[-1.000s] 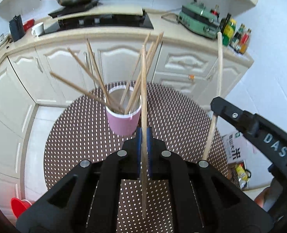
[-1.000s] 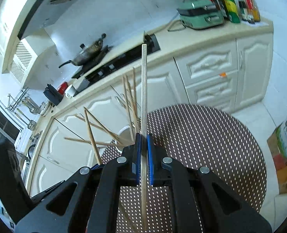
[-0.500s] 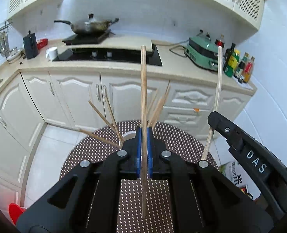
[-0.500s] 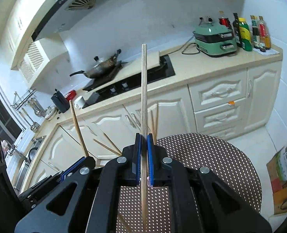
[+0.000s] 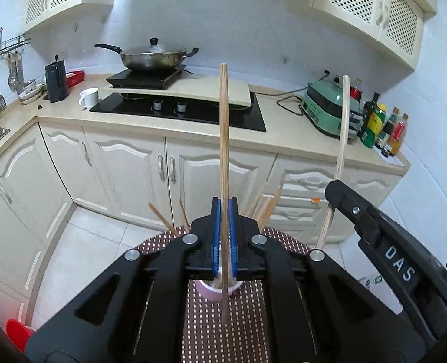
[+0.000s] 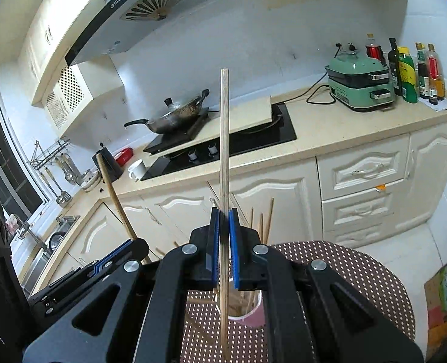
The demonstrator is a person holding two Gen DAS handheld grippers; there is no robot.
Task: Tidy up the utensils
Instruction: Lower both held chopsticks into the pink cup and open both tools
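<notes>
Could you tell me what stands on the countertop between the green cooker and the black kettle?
The hob and the wok above it, with a white mug; the left wrist view shows this.

Item one: white letters "DAS" on my right claw (image 5: 338,192), lower right of the left wrist frame.

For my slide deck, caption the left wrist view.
Left gripper clamps an upright chopstick above the pink cup on a dotted table.

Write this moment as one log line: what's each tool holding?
left tool: shut on darker chopstick | right tool: shut on paler chopstick | pink cup: holds more chopsticks, on dotted mat
</notes>
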